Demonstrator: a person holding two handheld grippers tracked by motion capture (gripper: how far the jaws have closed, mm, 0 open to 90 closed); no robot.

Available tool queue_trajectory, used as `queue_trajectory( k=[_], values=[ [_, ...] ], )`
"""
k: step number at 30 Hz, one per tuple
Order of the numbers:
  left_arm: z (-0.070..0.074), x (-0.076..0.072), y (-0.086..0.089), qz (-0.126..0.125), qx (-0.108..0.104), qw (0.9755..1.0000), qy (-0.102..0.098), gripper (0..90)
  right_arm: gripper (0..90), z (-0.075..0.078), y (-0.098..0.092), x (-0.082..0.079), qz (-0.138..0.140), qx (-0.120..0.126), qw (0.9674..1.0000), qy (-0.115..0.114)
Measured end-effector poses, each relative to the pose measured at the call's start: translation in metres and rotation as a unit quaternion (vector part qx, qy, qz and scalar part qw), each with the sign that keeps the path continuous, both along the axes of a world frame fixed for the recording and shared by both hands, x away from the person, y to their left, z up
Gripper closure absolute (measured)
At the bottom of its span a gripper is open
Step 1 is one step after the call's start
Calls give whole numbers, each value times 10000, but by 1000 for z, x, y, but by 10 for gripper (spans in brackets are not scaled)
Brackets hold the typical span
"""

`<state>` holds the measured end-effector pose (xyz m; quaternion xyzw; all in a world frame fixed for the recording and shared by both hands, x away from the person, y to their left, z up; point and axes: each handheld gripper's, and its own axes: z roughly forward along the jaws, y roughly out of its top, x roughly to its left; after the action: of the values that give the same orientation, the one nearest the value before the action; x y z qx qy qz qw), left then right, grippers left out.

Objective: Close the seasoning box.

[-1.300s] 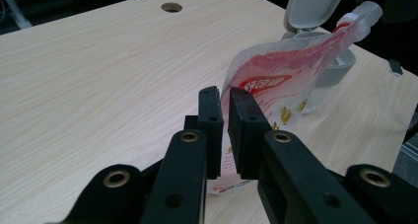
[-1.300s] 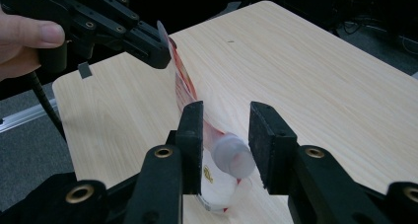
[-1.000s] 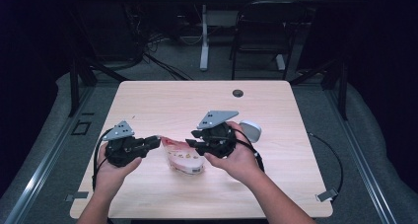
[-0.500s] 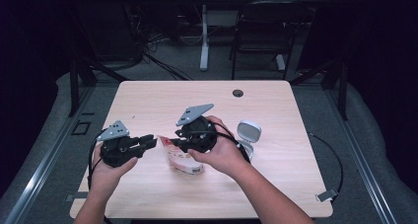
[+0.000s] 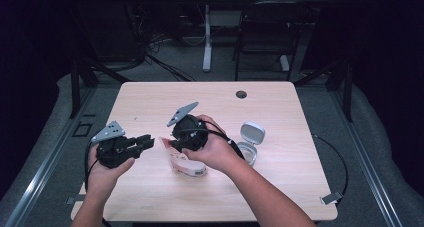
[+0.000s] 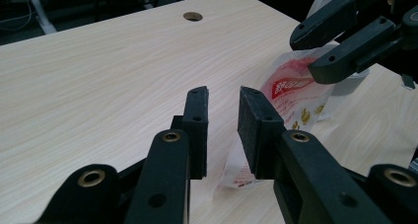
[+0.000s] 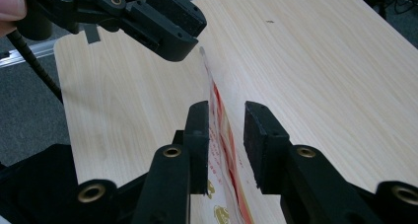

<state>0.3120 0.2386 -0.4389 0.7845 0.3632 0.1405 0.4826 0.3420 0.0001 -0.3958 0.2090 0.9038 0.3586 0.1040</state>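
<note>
R gripper has slid left over the bag since before; jaws closing, bag edge between them, not squeezed yet. L gripper, just left of bag, jaws opened a bit, empty.

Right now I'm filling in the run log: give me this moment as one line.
left gripper: jaws just opened, empty | right gripper: jaws just been closing, snack bag between them, not yet pinched | lidded container: on table

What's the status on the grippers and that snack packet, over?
Left gripper open, empty, just opened. Right gripper closing around the snack packet, pads not clearly pressing. Open white case on table beside it, not blocking.
</note>
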Motion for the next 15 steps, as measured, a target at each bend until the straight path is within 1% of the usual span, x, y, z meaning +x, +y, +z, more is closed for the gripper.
queue_trajectory(
  k=[2, 5, 14, 15],
  values=[
    [-1, 0, 0, 2, 20, 10000, 3, 741, 726, -1, 2, 0, -23, -10, 10000, 24],
    [-1, 1, -1, 8, 10, 10000, 13, 740, 735, -2, 5, 2, -28, -87, 9999, 79],
    [-2, 1, -1, 10, 30, 10000, 33, 737, 740, -8, 17, 4, -14, -450, 9989, 116],
    [-3, 2, -1, 8, 33, 10000, 35, 738, 743, -9, 18, 5, -27, -453, 9989, 123]
  ],
)
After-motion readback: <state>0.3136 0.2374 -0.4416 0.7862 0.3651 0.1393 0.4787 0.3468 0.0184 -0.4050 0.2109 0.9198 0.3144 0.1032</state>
